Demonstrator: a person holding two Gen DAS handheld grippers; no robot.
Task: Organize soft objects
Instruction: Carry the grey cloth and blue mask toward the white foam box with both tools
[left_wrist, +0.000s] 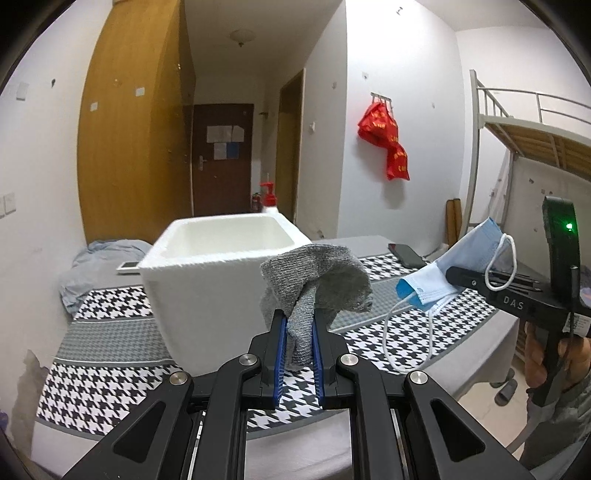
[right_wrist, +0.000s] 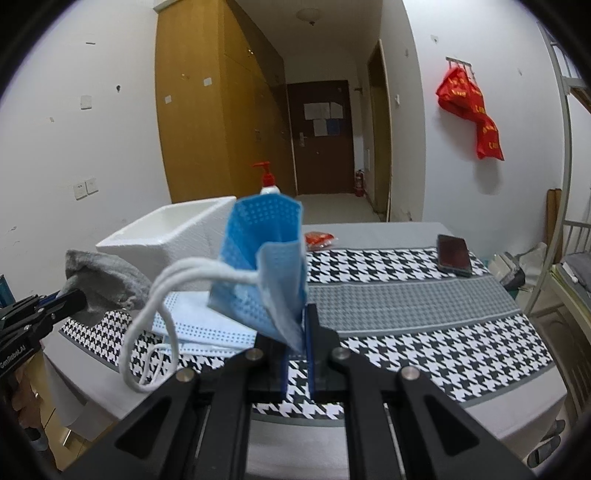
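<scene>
Carrying step: grey knit sock (left_wrist: 314, 284) is pinched by the left gripper (left_wrist: 300, 332), blue face mask (right_wrist: 266, 266) by the right gripper (right_wrist: 297, 332); release over the foam box (left_wrist: 221, 236) is likely needed next.

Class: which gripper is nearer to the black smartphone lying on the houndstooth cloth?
Right. The right gripper, shut on the blue face mask, sits nearer the black smartphone; the left gripper, holding the grey knitted sock, sits beside the white foam box.
</scene>
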